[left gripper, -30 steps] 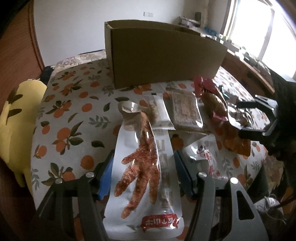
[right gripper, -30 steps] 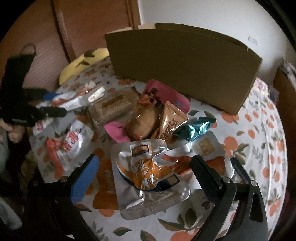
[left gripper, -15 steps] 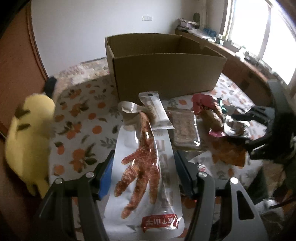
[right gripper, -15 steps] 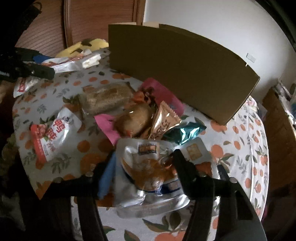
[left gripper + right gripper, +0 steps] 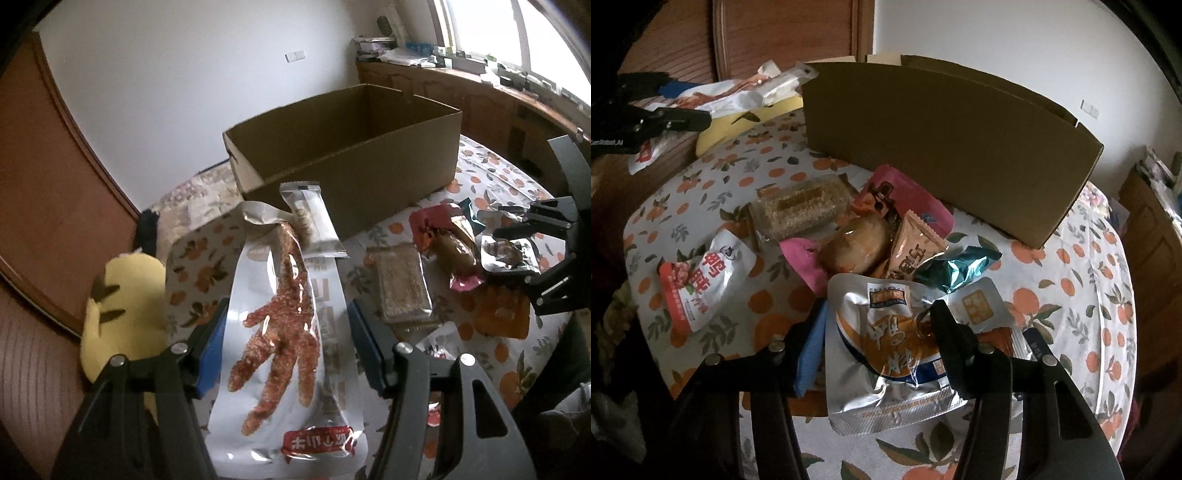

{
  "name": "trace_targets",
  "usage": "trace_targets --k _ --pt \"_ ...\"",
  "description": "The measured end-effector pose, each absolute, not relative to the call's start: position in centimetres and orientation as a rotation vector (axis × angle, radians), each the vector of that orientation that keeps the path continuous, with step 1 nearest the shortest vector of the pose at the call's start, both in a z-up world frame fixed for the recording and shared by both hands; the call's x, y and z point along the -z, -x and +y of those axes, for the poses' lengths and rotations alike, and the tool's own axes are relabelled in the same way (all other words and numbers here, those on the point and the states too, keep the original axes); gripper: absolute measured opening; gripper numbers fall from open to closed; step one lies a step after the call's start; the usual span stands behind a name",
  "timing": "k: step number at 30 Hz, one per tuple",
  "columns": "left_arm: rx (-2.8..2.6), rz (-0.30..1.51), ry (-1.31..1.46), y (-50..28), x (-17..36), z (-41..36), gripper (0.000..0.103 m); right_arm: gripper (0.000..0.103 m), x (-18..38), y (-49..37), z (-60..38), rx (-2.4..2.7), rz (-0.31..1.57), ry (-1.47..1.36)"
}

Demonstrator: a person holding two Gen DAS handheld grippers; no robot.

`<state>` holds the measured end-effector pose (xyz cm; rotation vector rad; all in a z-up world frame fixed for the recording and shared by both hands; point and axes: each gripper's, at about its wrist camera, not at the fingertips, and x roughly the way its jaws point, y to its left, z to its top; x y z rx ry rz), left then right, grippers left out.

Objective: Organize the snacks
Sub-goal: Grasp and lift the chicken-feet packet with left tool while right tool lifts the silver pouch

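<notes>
My left gripper [image 5: 288,321] is shut on a clear chicken-foot snack pack [image 5: 284,332], with a white bar wrapper [image 5: 314,221] resting on the pack's far end, both lifted above the table. It also shows in the right wrist view [image 5: 683,118]. My right gripper [image 5: 879,321] is shut on a silver and orange snack pouch [image 5: 886,343], held just above the table. An open brown cardboard box [image 5: 351,162] stands at the table's far side [image 5: 953,147]; its inside looks empty.
On the orange-print tablecloth [image 5: 1071,277] lie a cereal bar [image 5: 801,210], a bun [image 5: 857,243], pink [image 5: 901,199], orange [image 5: 912,254] and teal [image 5: 956,266] packs, and a red-white pouch [image 5: 701,277]. A yellow plush [image 5: 122,314] sits left.
My left gripper has risen with its pack, so the box's inside now shows. My right gripper closed on the silver pouch and lifted it slightly.
</notes>
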<state>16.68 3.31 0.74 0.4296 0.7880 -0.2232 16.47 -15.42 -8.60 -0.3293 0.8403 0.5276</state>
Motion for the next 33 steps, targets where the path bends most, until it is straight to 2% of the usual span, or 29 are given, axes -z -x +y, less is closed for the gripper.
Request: trace_targets --k 7,21,33 --pt "0.215 0.724 -0.434 -16.4 -2.6 2.1 0.062 0.056 8.5 -16.4 -15.8 -0.538 0.834 0.305" --pt "0.268 0.689 -0.378 -16.4 -4.8 -0.2 0.062 0.046 6.9 -16.9 -16.7 -0.576 0.822 0.252" --pt "0.302 0.675 -0.327 -16.9 -5.0 -0.6 0.062 0.046 3.9 -16.4 -16.9 -0.582 0.759 0.227"
